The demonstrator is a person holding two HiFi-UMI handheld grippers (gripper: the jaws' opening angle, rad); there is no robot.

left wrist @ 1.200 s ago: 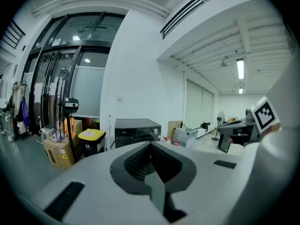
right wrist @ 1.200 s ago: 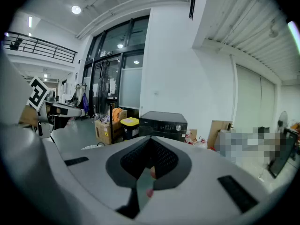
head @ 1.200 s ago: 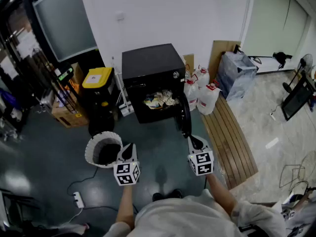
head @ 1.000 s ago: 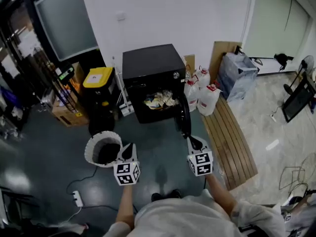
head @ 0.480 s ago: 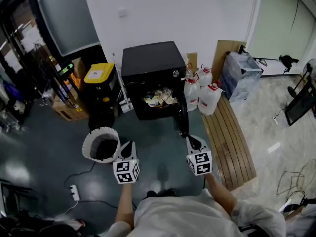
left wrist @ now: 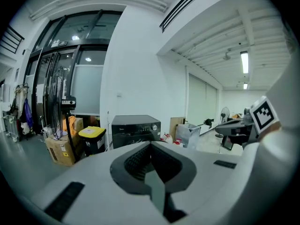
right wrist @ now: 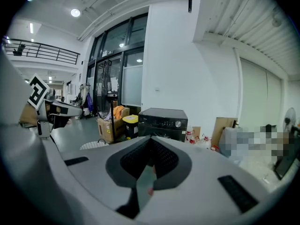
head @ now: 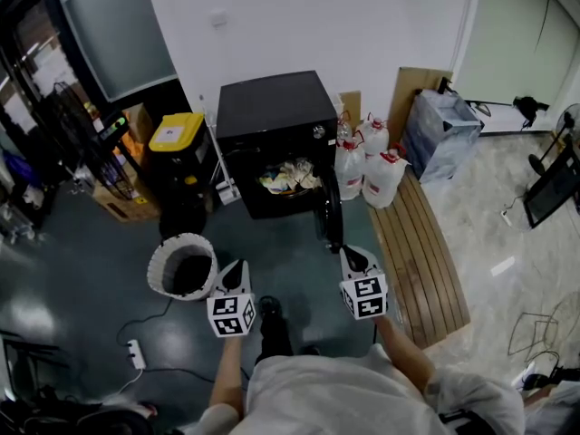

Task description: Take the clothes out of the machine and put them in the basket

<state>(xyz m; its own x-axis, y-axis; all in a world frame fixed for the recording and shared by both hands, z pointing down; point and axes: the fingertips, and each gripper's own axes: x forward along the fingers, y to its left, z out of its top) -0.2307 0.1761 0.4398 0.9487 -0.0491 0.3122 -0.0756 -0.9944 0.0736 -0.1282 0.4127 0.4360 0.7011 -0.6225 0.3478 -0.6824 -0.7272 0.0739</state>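
Clenched and empty: left gripper [head: 235, 271], right gripper [head: 350, 257]. Open door [head: 332, 212] sits just ahead of right gripper; could snag it reaching for clothes [head: 288, 178].

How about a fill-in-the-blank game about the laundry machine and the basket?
1. The door of the black machine is ___.
2. The clothes lie in the ___, not in the white basket.
3. The bin beside the machine has a ___ lid.
4. The left gripper and the right gripper both have ___ jaws and hold nothing.

Missing words: open; machine; yellow; shut.
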